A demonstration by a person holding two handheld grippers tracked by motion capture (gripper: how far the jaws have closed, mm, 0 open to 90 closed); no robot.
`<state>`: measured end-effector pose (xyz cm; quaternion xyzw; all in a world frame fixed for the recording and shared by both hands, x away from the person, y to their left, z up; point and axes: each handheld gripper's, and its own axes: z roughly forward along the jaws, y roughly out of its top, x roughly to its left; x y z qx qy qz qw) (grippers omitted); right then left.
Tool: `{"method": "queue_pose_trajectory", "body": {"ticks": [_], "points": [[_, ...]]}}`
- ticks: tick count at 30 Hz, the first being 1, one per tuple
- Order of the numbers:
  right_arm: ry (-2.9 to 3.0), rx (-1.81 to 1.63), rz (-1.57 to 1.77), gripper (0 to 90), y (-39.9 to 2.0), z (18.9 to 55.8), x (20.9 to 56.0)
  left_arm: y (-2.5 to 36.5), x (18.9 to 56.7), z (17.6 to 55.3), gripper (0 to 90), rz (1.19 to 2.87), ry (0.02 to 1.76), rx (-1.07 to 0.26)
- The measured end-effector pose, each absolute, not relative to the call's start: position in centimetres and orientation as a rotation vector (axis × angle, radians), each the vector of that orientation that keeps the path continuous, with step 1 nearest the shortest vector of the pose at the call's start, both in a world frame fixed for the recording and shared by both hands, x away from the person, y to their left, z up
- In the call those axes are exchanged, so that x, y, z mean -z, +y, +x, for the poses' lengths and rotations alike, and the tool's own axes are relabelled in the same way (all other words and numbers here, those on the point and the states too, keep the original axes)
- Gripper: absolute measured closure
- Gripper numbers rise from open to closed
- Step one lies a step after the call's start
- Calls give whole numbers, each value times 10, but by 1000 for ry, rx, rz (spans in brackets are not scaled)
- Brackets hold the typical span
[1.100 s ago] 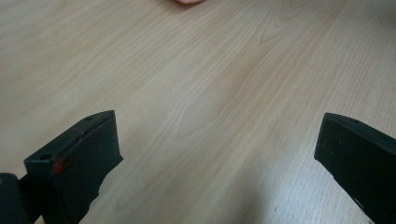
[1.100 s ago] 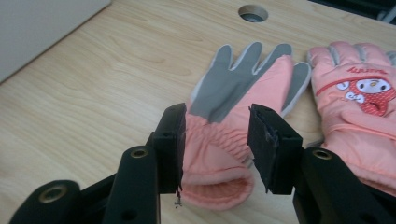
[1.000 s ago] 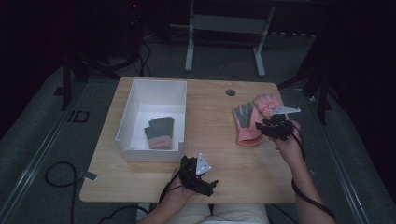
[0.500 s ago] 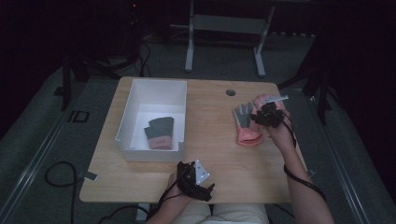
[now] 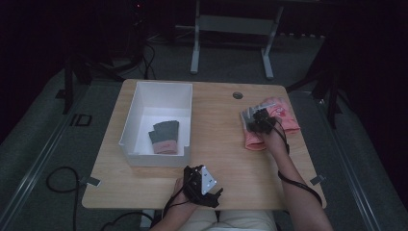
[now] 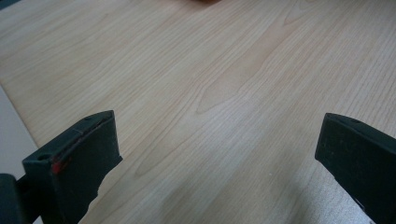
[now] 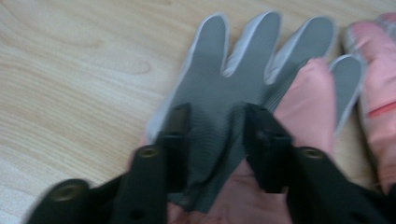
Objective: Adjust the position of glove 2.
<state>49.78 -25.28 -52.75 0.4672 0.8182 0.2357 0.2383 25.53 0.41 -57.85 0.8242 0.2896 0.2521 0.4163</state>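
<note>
— Grey, rubber-coated work glove (image 7: 243, 88), palm up with its fingers spread, lies on the pink gloves (image 5: 269, 126) at the right side of the pale wooden table (image 5: 216, 120). What is the right gripper (image 7: 215, 122) doing with it?

— Its jaws have just been closing, and in the right gripper view they stand narrow with a pinched ridge of the glove's grey palm between them. The fabric looks bunched there, so the pads seem to press on it, though blur keeps the contact from being certain.

— And the left gripper (image 5: 202, 185)?

— It sits at the near edge of the table, well apart from the gloves. In the left gripper view its jaws stand wide over bare wood with nothing between them.

— So which step is this?

— By the look of it, the pick-up. One grey glove with a pink cuff (image 5: 163, 137) already lies inside the white rectangular bin (image 5: 129, 127) at the left, so the work appears to be sorting gloves into that bin, and this one is next.

— What does the next move call for?

— Probably a firm squeeze, then a straight lift so the grey glove peels off the pink ones beneath without dragging them along. After that comes a carry across the table to the bin, high enough to clear its wall.
</note>
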Motion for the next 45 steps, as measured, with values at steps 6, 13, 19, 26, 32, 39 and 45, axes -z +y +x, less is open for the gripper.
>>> {"method": "queue_pose_trajectory", "body": {"ticks": [6, 13, 19, 26, 32, 39, 45], "points": [[2226, -646, 1369, 838, -249, 498, 536, 5, 579, 257, 0, 2062, 725, -631], [2139, -712, 1456, 883, -245, 481, 514, 4, 581, 257, 0, 2075, 714, -634], [2075, -847, 1424, 886, -233, 437, 470, 6, 580, 257, 0, 2066, 714, -649], [2048, -956, 1416, 885, -218, 379, 449, 7, 579, 257, 0, 2057, 707, -656], [2049, -943, 1434, 885, -208, 354, 456, 7, 578, 256, 0, 2048, 701, -648], [2097, -863, 1465, 884, -196, 353, 489, 8, 578, 256, 0, 2037, 692, -653], [2169, -819, 1472, 883, -186, 360, 517, 8, 578, 256, 0, 2035, 697, -639]]}}
